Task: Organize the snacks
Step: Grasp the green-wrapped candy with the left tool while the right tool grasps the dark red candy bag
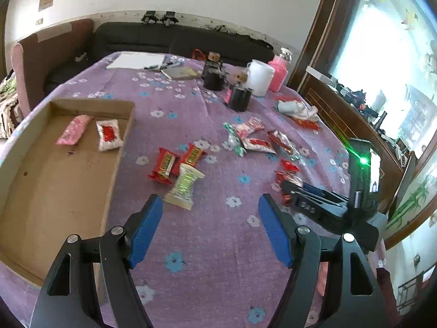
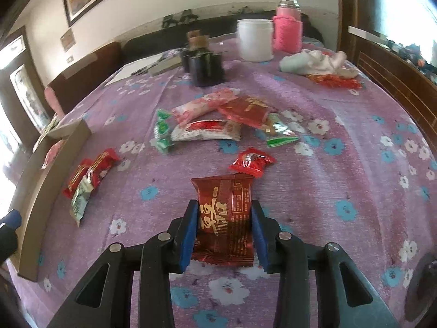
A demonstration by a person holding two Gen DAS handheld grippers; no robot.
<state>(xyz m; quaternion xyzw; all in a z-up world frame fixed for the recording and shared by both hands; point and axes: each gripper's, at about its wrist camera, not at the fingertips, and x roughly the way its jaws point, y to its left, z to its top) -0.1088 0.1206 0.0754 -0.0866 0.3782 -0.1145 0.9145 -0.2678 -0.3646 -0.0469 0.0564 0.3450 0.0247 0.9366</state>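
Now we see the purple flowered tablecloth [image 1: 207, 246] filling both views, with the cardboard tray [image 1: 54, 180] at left holding two snacks (both near its upper end). Our left gripper [image 1: 210, 218] gapes wide over bare cloth; our right gripper [image 2: 224, 229] pinches a dark red snack packet [image 2: 225, 218] at bottom centre.

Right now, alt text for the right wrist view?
The right gripper is shut on a dark red snack packet over a purple flowered tablecloth. More wrapped snacks lie scattered beyond, with a cardboard tray at left.
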